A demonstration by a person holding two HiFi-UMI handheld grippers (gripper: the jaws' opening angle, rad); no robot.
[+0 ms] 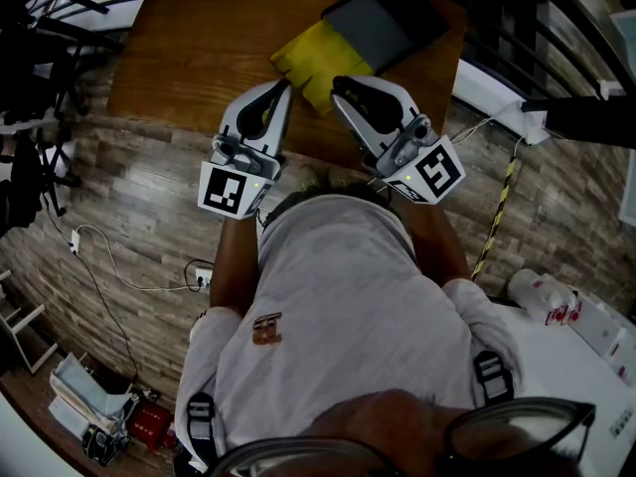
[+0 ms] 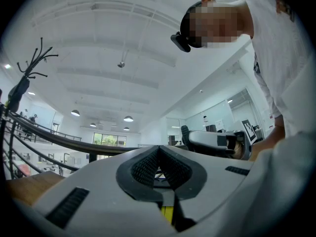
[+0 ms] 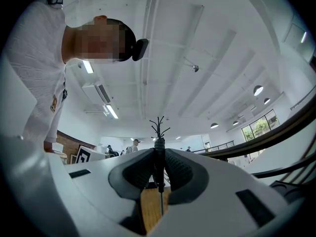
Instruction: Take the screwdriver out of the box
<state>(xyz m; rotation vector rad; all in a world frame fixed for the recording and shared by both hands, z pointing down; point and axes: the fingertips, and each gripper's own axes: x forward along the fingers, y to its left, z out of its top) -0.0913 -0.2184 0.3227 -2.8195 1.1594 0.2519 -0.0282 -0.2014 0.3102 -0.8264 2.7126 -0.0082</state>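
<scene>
On the wooden table (image 1: 199,38) lies a yellow box (image 1: 310,60) with a dark grey lid (image 1: 383,23) swung open behind it. Both grippers hover at the table's near edge, just in front of the box. My right gripper (image 1: 339,86) is shut on a slim dark screwdriver (image 3: 158,157). Its handle stands upright between the pads and its thin shaft runs back toward the camera. My left gripper (image 1: 282,87) sits beside it with its jaws closed tip to tip (image 2: 159,148) and nothing between them. The head view does not show the screwdriver itself.
The person's torso (image 1: 348,316) fills the lower head view. Black railings (image 1: 556,28) run behind and to the right of the table. Cables and a socket strip (image 1: 199,276) lie on the wood-plank floor at left, with a white unit (image 1: 586,336) at lower right.
</scene>
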